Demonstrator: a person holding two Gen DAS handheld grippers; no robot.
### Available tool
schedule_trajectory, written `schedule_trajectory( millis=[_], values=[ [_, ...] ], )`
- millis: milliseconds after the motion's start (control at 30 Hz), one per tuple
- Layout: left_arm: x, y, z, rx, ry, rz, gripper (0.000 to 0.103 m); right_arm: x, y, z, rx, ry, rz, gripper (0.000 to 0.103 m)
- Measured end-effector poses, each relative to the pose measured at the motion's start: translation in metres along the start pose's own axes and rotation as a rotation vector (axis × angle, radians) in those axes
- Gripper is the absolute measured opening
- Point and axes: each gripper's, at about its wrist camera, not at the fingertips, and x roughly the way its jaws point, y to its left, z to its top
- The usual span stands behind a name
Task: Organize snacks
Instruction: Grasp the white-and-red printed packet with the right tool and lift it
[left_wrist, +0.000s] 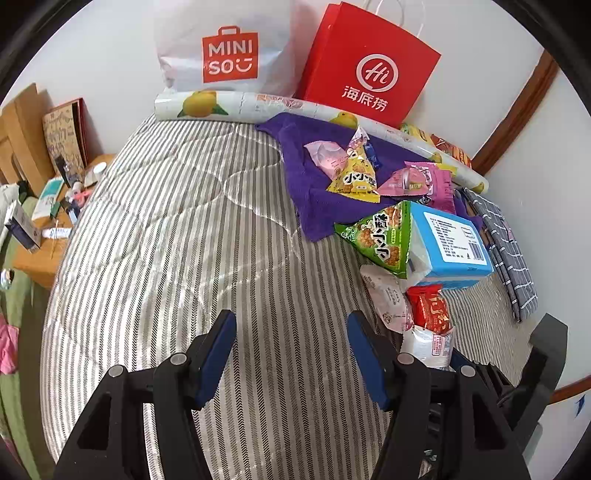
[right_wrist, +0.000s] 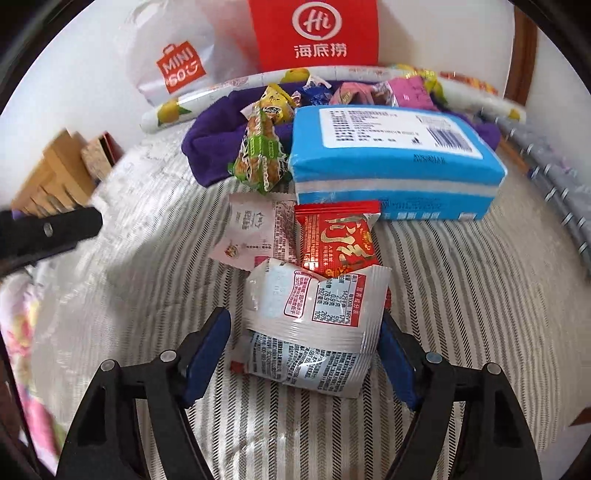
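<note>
Snack packets lie on a striped bed (left_wrist: 177, 229). In the right wrist view, my right gripper (right_wrist: 306, 328) is open with a silver-white packet (right_wrist: 314, 321) between its jaws. A red packet (right_wrist: 336, 240) and a white packet (right_wrist: 251, 232) lie just beyond it. A green snack bag (right_wrist: 258, 151) leans against a blue tissue pack (right_wrist: 395, 162). My left gripper (left_wrist: 291, 325) is open and empty over bare bedding; the red packet (left_wrist: 430, 306), the green bag (left_wrist: 384, 236) and yellow and pink packets (left_wrist: 354, 177) on a purple cloth (left_wrist: 295, 155) lie to its right.
A red paper bag (left_wrist: 369, 66) and a white MINISO bag (left_wrist: 221, 51) stand against the wall at the back, behind a rolled lemon-print sheet (left_wrist: 207, 105). A cluttered wooden nightstand (left_wrist: 48, 221) is at the left. A grey checked cloth (left_wrist: 506, 254) lies at the right.
</note>
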Motion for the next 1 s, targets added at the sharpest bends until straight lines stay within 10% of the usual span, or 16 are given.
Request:
schedule_trajectory(
  millis=[300, 1000],
  values=[
    [0.014, -0.016, -0.002, 0.021, 0.019, -0.041, 0.060, -0.008, -0.024, -0.001, -0.043, -0.010, 0.059, 0.049],
    [0.065, -0.077, 0.042, 0.038, 0.014, -0.111, 0.060, -0.039, -0.129, 0.013, 0.048, -0.095, 0.035, 0.049]
  ],
)
